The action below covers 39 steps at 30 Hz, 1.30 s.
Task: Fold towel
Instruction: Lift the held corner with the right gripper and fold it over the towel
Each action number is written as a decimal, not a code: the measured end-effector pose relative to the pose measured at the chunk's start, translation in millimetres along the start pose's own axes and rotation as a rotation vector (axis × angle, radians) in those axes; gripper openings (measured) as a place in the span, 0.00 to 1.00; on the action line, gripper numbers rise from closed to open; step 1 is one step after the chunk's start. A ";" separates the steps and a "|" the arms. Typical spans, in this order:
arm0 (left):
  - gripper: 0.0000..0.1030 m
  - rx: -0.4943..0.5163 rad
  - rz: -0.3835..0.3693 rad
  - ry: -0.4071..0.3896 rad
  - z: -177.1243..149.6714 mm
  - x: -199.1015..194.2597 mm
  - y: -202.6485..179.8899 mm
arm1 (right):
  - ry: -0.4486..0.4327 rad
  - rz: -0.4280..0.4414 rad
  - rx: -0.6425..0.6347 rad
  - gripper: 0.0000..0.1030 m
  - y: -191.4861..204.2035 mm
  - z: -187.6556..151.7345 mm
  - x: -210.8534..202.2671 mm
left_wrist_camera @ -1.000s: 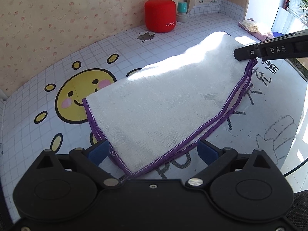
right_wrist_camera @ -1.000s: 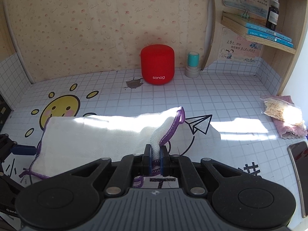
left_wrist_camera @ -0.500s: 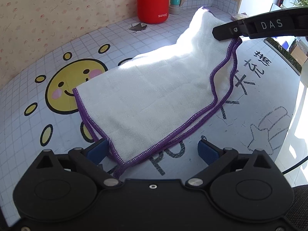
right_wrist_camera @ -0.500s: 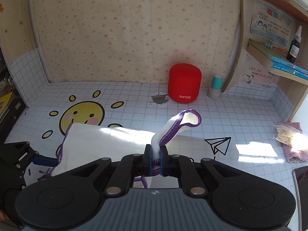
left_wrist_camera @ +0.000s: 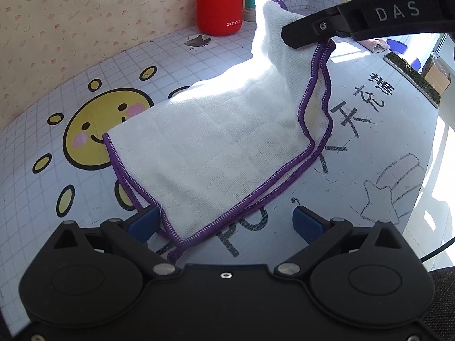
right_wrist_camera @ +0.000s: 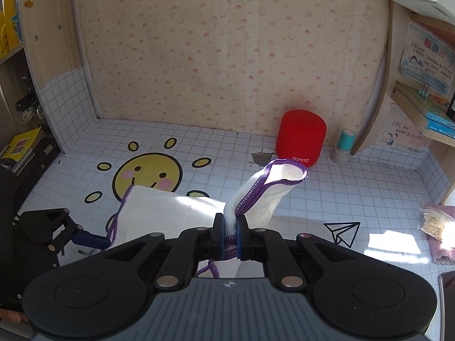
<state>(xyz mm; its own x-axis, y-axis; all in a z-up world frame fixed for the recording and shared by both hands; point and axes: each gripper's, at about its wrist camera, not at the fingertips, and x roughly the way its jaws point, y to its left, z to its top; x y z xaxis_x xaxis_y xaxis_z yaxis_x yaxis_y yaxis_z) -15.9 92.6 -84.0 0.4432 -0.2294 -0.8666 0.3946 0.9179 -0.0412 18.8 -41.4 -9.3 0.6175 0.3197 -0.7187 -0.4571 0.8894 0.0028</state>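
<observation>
Right gripper [right_wrist_camera: 229, 234] fingers pinch the purple-edged white gauze towel [left_wrist_camera: 227, 136]; left gripper [left_wrist_camera: 224, 224] gapes wide. Carry it across low, corners matching.

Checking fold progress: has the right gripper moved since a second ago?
Yes. The right gripper, shut on the towel, rose and swung left toward the red speaker.

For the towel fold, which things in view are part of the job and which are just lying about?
Part of the job:
- towel, white with purple edging
- right tool, shut on a lifted towel corner
- left tool, open at the near towel corner

Just lying about:
- red speaker
- small teal-capped bottle
- pink cloth with a packet on it
- books on the shelf
</observation>
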 end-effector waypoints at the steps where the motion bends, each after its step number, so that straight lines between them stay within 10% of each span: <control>1: 0.97 -0.001 -0.002 0.000 0.0 -0.7 0.3 | -0.003 0.013 -0.013 0.07 3.7 2.0 0.1; 39: 0.98 -0.094 0.010 0.000 -21.5 -20.3 16.2 | 0.197 0.519 -0.261 0.16 64.8 23.7 56.4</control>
<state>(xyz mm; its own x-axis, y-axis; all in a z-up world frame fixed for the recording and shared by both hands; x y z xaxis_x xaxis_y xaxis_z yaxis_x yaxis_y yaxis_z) -35.8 119.1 -77.8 0.4464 -0.2204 -0.8673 0.3130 0.9464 -0.0794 39.2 41.9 -33.3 0.1543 0.6009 -0.7843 -0.8238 0.5165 0.2337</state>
